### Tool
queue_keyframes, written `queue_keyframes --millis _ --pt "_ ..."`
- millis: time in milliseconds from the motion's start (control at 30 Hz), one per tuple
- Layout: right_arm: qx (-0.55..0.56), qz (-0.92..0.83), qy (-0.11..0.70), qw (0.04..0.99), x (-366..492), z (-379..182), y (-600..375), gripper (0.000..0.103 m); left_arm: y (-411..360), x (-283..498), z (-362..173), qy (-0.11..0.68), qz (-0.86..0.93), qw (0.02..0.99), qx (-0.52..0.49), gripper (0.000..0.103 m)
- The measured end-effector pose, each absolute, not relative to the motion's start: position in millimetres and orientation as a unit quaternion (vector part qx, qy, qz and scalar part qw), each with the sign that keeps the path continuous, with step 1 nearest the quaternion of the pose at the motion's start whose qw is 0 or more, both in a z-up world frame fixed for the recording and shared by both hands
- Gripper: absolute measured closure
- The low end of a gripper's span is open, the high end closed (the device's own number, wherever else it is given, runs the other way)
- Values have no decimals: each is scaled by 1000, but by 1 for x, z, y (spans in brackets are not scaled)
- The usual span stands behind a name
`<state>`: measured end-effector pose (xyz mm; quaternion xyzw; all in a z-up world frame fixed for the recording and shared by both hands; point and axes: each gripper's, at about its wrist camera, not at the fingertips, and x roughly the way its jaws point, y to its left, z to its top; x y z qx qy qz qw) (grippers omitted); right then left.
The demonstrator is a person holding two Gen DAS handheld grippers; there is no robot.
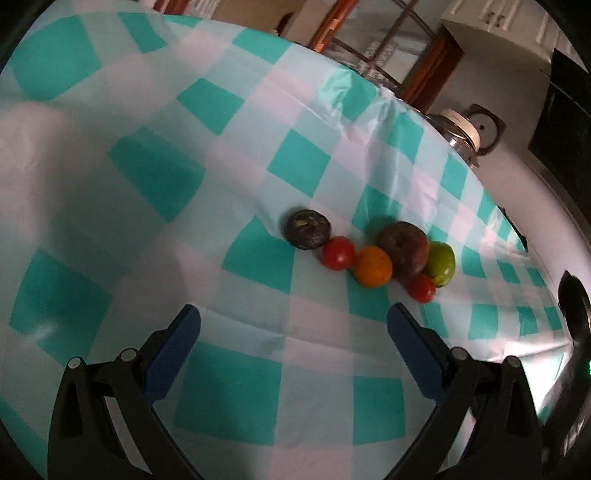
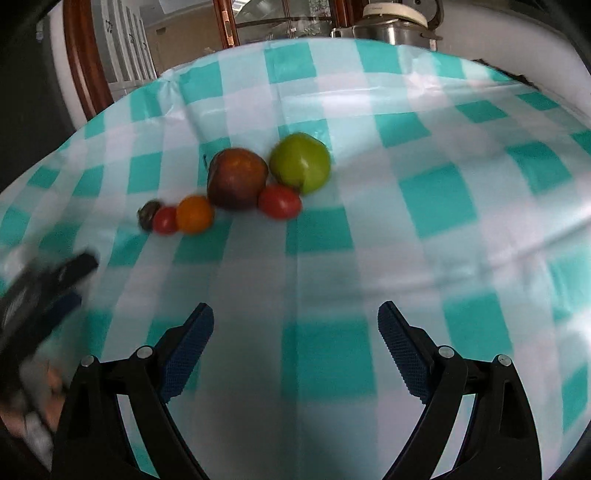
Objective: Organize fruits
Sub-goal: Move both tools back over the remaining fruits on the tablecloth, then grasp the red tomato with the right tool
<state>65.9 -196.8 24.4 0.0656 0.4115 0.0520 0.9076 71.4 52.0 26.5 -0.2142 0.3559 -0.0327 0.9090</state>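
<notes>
Several fruits lie in a tight cluster on the teal-and-white checked tablecloth (image 1: 258,170). In the left wrist view they are a dark round fruit (image 1: 307,229), a small red one (image 1: 337,253), an orange one (image 1: 372,266), a big dark red apple (image 1: 403,248), a green apple (image 1: 440,263) and another small red one (image 1: 422,288). My left gripper (image 1: 293,321) is open and empty, short of the cluster. The right wrist view has the green apple (image 2: 300,163), red apple (image 2: 236,178), orange fruit (image 2: 194,214) and red fruits (image 2: 279,201) ahead. My right gripper (image 2: 295,317) stands open, empty.
The left gripper (image 2: 70,284) shows blurred at the left edge of the right wrist view, with a hand below it. A metal pot with a pale lid (image 2: 395,26) stands beyond the table's far edge. A wooden glass cabinet (image 1: 388,48) is behind.
</notes>
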Motion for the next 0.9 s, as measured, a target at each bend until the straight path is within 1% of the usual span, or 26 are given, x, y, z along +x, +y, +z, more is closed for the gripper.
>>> queue_keyframes --millis 100,233,333,367,467,600,733,800,867,900 --pt "68 52 416 905 97 18 -187 15 50 78 24 369 -52 903 -214 2" --pt "60 45 406 911 124 17 -178 19 58 82 16 380 -46 892 -241 2" --pt "61 35 414 908 144 14 -177 29 61 84 13 381 -40 889 -252 2" --pt "65 34 419 905 150 13 -178 30 60 83 12 381 -38 889 -250 2" --pt "70 34 428 901 163 9 -179 39 55 83 12 381 -37 892 -239 2" --pt "55 32 434 899 178 8 -173 44 50 84 13 375 -33 897 -231 2" --pt "36 31 434 900 184 8 -166 44 50 83 13 375 -32 897 -233 2" --pt "37 30 438 898 186 7 -166 47 50 83 13 375 -32 896 -234 2" --pt "30 35 437 898 184 8 -165 52 50 83 13 376 -32 896 -235 2" --pt "29 38 436 899 183 8 -165 52 50 82 13 375 -32 896 -235 2"
